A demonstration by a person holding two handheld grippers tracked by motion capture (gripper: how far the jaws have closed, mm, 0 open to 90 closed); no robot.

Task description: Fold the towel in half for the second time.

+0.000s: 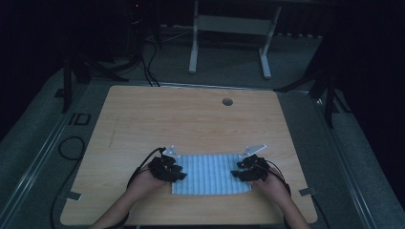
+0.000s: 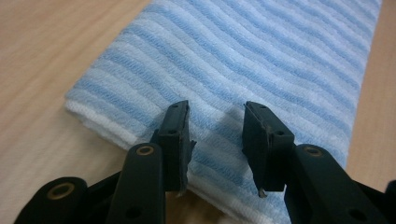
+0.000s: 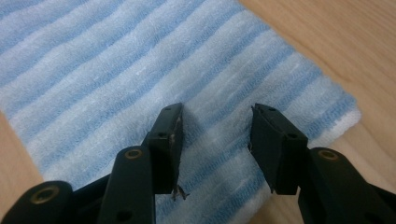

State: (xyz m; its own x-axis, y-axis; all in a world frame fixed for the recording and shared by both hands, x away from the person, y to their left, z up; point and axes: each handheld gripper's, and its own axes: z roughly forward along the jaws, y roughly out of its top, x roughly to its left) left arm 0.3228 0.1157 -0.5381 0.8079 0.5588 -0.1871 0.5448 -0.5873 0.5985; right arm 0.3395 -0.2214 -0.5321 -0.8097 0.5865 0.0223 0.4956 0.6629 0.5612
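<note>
Folded blue-and-white striped terry towel (image 1: 211,173) lies flat at the near edge of the light wooden counter (image 1: 191,119). Left claw (image 2: 215,135) and right claw (image 3: 215,140) stand open over its ends, gripping nothing. Lifting remains.

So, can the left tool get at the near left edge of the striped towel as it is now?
Probably yes. The left tool hangs open just above the striped towel at that edge, and nothing lies between its jaws and the cloth.

Blue-white striped towel (image 1: 210,173), folded flat, rectangular, near front edge of table (image 1: 143,119).
</note>
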